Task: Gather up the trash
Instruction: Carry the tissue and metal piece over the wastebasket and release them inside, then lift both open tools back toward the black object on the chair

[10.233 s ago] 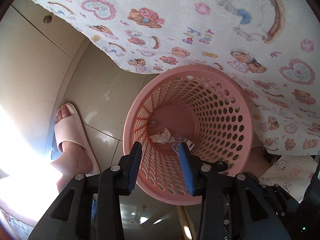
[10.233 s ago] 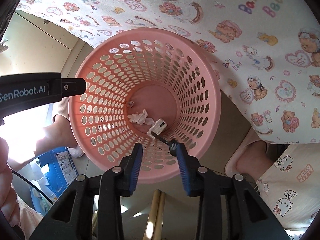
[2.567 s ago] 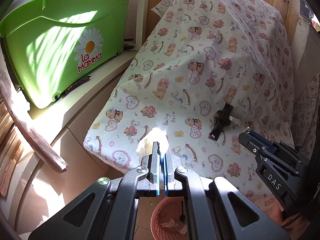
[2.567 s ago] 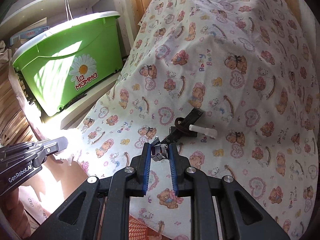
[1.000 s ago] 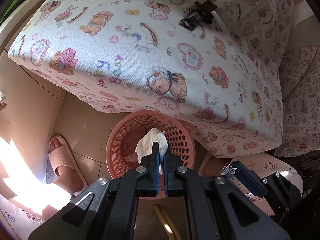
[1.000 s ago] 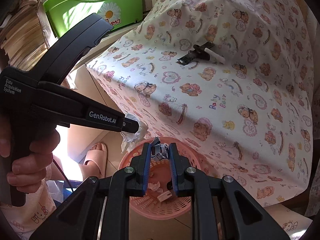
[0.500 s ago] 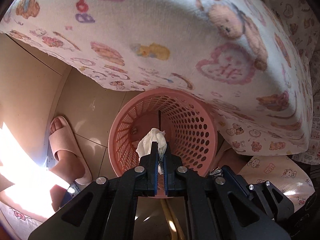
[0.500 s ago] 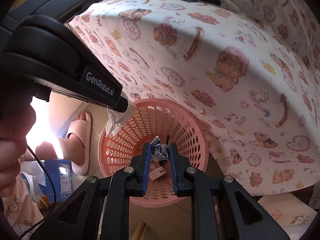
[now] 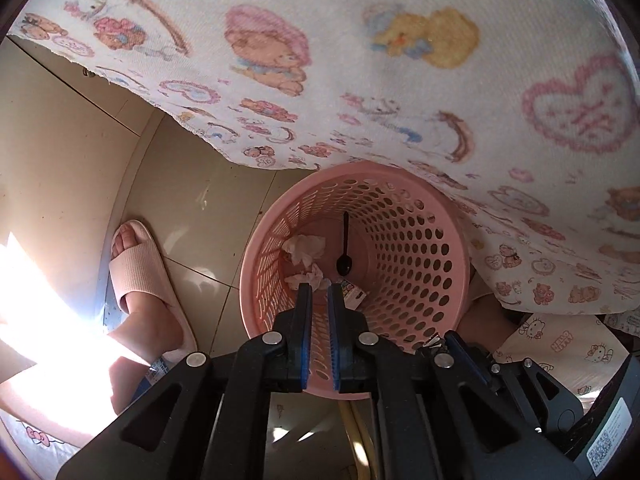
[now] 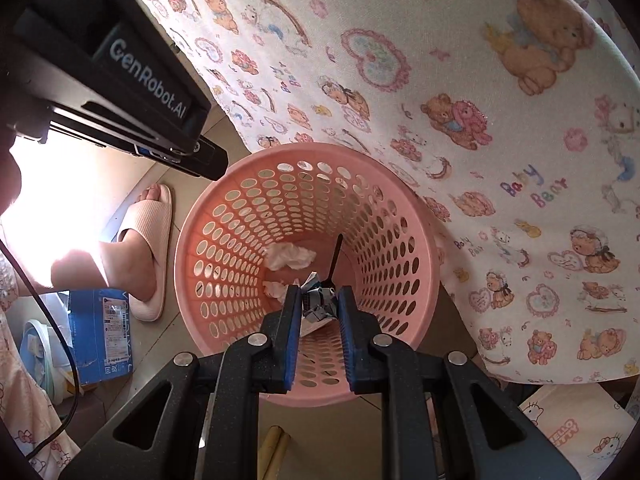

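A pink perforated basket [image 9: 460,280] stands on the floor under the table edge. It holds crumpled white tissues [image 9: 304,248], a black plastic spoon [image 9: 345,256] and a small printed packet. My left gripper [image 9: 319,292] hangs straight above the basket's near rim. Its jaws are opening and nothing is between them. In the right wrist view my right gripper [image 10: 319,296] is shut on a crumpled silvery wrapper [image 10: 318,300] over the basket [image 10: 184,264] mouth. The tissues [image 10: 290,256] lie below it.
A teddy-bear printed cloth [image 9: 360,60] overhangs the basket's far side. A foot in a pink slipper [image 9: 136,272] stands left of the basket on beige tiles. A blue box [image 10: 96,332] sits at the lower left, and patterned fabric lies at the lower right.
Both grippers have come down closer to the basket. The white tissue left my left gripper's pads and now lies inside the basket. The right gripper still holds the wrapper.
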`<state>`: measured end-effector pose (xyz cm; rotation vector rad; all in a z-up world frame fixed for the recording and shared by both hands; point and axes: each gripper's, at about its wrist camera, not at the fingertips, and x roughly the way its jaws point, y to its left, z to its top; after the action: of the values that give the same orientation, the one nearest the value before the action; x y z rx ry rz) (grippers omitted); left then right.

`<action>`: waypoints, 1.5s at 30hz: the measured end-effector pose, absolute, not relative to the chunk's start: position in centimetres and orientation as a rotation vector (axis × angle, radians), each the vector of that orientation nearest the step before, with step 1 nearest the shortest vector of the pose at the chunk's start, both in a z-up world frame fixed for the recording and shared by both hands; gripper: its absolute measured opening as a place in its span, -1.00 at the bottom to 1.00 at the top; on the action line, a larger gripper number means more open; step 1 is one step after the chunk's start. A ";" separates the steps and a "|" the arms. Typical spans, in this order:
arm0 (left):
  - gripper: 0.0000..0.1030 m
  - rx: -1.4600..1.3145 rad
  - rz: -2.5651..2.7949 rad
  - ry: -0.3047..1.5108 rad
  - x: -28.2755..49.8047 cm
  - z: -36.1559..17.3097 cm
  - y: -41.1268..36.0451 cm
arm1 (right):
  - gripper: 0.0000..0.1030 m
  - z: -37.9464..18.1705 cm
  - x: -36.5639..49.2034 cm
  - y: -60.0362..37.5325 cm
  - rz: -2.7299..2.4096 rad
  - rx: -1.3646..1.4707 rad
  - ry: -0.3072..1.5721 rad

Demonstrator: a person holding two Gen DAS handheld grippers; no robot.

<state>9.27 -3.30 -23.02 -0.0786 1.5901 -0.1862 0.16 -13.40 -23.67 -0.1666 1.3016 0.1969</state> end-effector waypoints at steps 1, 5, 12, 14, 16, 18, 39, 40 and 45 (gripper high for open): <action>-0.90 -0.078 -0.185 1.594 9.2 -23.2 -3.3 | -0.62 -23.7 0.1 -13.2 0.201 -0.175 1.299; -0.90 -0.066 -0.168 1.603 9.3 -24.0 -3.3 | -0.62 -24.0 -0.1 -12.6 0.202 -0.188 1.299; -0.54 -0.075 -0.141 1.624 9.2 -24.9 -2.7 | -0.57 -24.5 0.2 -13.0 0.198 -0.167 1.322; -0.31 -0.076 -0.126 1.621 9.2 -24.8 -2.5 | -0.49 -24.7 0.3 -12.9 0.196 -0.167 1.340; -0.21 -0.073 -0.117 1.616 9.2 -24.6 -2.3 | -0.21 -25.0 0.3 -12.9 0.204 -0.164 1.358; -0.10 -0.074 -0.110 1.610 9.2 -24.4 -2.2 | 0.15 -24.9 0.1 -12.8 0.197 -0.168 1.339; 0.03 -0.029 -0.120 1.385 9.3 -16.6 -1.3 | 0.15 -17.1 -0.1 -14.0 0.140 -0.114 1.121; 0.03 -0.025 -0.116 1.356 9.3 -15.8 -1.2 | 0.15 -16.2 -0.3 -14.2 0.136 -0.097 1.097; 0.03 -0.011 -0.032 1.160 9.1 -11.7 -0.1 | 0.15 -11.5 -1.3 -14.9 0.127 -0.062 0.945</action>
<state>9.10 -0.08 -11.73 -0.0111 1.1596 -0.0321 -1.28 -14.90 -11.54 -0.0618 0.9447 0.1266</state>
